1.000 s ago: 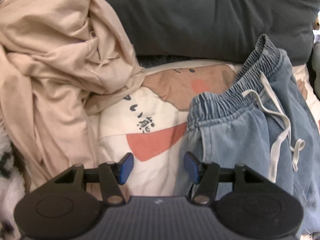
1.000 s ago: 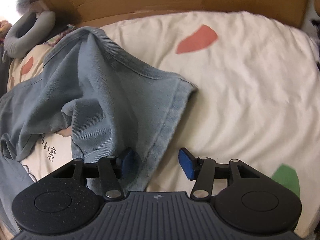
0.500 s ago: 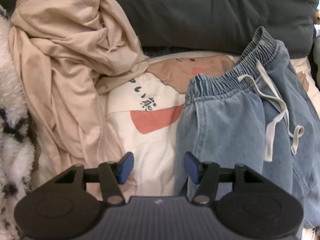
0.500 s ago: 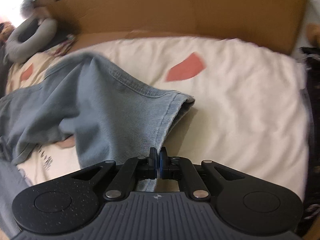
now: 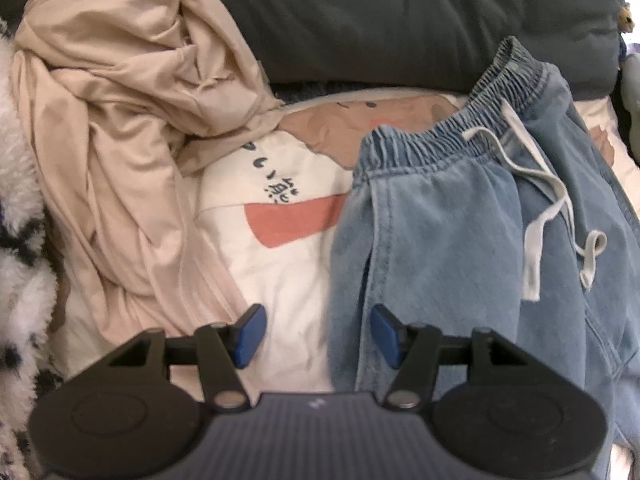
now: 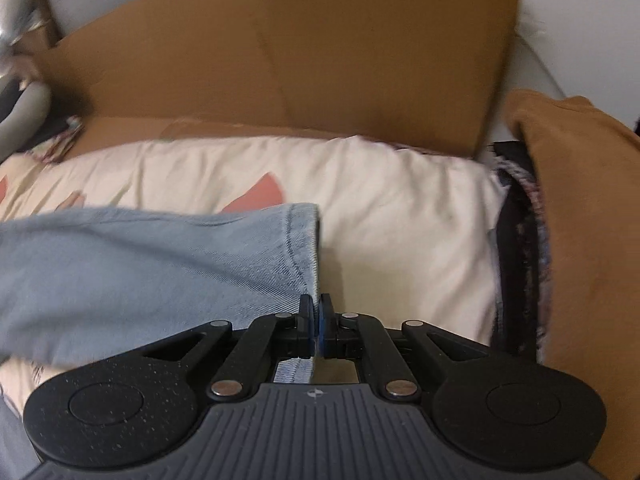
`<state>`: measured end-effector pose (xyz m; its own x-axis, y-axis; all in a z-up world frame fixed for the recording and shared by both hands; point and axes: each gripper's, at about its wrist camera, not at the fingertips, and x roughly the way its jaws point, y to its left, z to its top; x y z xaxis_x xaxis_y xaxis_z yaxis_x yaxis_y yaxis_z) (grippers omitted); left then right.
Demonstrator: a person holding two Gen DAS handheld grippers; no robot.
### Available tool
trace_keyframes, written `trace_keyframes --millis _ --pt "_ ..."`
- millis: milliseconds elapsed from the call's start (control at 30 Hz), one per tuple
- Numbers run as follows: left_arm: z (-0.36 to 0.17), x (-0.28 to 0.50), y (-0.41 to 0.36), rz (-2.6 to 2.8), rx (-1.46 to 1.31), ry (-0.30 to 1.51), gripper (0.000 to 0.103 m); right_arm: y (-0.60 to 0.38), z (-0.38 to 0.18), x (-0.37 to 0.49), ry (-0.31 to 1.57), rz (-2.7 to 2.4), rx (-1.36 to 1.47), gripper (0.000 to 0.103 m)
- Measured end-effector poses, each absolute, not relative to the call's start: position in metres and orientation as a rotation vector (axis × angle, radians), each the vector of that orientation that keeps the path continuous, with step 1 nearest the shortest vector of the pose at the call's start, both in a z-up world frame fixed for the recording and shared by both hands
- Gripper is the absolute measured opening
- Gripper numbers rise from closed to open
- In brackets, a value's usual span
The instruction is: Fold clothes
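Light blue denim pants [image 5: 460,248] with an elastic waistband and a white drawstring [image 5: 548,200] lie on the printed white bedsheet [image 5: 280,264]. My left gripper [image 5: 316,334] hovers open over the pants' left side seam, its right pad above the denim and its left pad over bare sheet. In the right wrist view the hem of a pant leg [image 6: 296,252] is lifted off the bedsheet [image 6: 400,208], and my right gripper [image 6: 316,322] is shut on that hem.
A crumpled beige garment [image 5: 120,120] is heaped at the left, beside a fuzzy black-and-white blanket [image 5: 20,240]. A dark grey pillow [image 5: 400,16] runs along the back. Cardboard [image 6: 300,60] stands behind the bed, and a brown cloth [image 6: 580,200] lies at its right edge.
My right gripper closed on the pant-leg hem and lifted it, pulling it to the right. The left gripper drifted slightly right along the waist side, still open.
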<state>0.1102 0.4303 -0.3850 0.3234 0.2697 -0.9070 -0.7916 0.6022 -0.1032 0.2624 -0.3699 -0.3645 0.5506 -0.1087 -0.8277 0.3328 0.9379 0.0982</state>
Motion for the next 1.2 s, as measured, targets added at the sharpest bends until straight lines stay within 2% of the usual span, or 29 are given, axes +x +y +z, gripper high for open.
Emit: trace_keyframes --millis 200,367,533,667,733,800,933,1067,1200 --pt "-0.387 0.113 0.431 0.752 -0.62 0.999 0.062 -0.383 -0.373 0.268 0.964 -0.295 0.263 0.0" --pt "-0.396 0.119 0.427 0.752 -0.618 0.996 0.068 -0.384 -0.395 0.275 1.032 -0.281 0.284 0.002" --pt "-0.401 0.12 0.42 0.759 -0.585 0.991 0.071 -0.386 -0.393 0.266 1.008 -0.317 0.286 0.021" --pt "-0.392 0.124 0.415 0.782 -0.611 0.967 0.064 -0.381 -0.388 0.267 0.977 -0.312 0.305 0.028" --pt "-0.386 0.126 0.411 0.768 -0.624 0.94 0.063 -0.367 -0.382 0.272 0.966 -0.253 0.246 0.037" --pt "-0.382 0.127 0.407 0.756 -0.634 0.924 0.063 -0.355 -0.374 0.282 0.956 -0.196 0.204 0.04" --pt "-0.377 0.127 0.403 0.774 -0.632 0.89 0.062 -0.327 -0.36 0.315 0.956 -0.084 0.15 0.04" --pt "-0.376 0.134 0.398 0.749 -0.514 0.89 0.062 -0.286 -0.35 0.357 0.983 0.044 0.138 0.04" --pt "-0.373 0.128 0.405 0.761 -0.554 0.873 0.062 -0.226 -0.334 0.402 1.019 0.19 0.104 0.04"
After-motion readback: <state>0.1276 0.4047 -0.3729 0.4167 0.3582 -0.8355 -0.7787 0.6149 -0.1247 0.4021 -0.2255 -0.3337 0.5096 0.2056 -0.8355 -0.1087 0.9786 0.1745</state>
